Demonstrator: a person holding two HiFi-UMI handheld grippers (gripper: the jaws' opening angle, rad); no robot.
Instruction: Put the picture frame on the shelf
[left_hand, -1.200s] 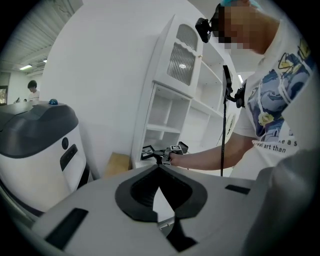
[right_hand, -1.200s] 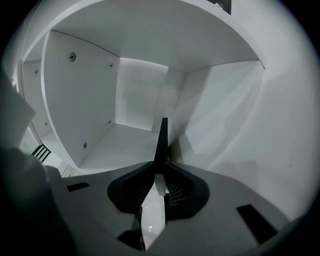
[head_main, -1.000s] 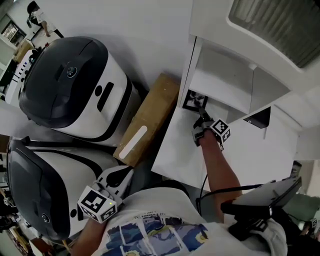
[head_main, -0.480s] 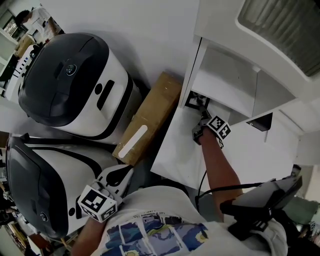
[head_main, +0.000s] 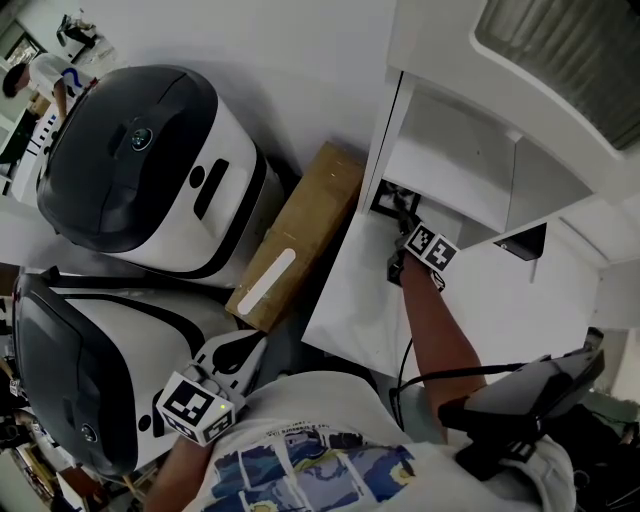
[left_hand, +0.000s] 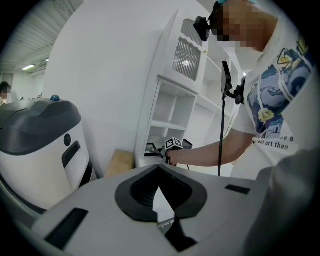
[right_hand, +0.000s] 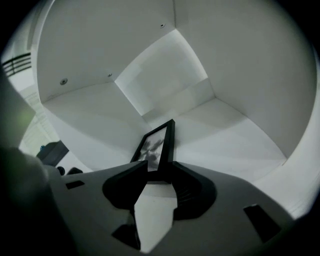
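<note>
The right arm (head_main: 437, 330) stretches forward; the right gripper (right_hand: 159, 172) has its jaws opening, a picture frame (right_hand: 159, 142) edge between them. The left gripper (left_hand: 159, 169) hangs low at the waist, jaws together, empty.

Left gripper (left_hand: 159, 170) jaws together, white shelf (left_hand: 152, 112)

The scene holds two rounded white-and-dark machines (head_main: 130, 160) (head_main: 70, 370), one cardboard box (head_main: 295, 235), one white shelf unit (head_main: 440, 165), one picture frame (right_hand: 157, 145), and two grippers: the left gripper (head_main: 240, 350), and the right gripper (head_main: 403, 222), jaws opening about the frame.
</note>
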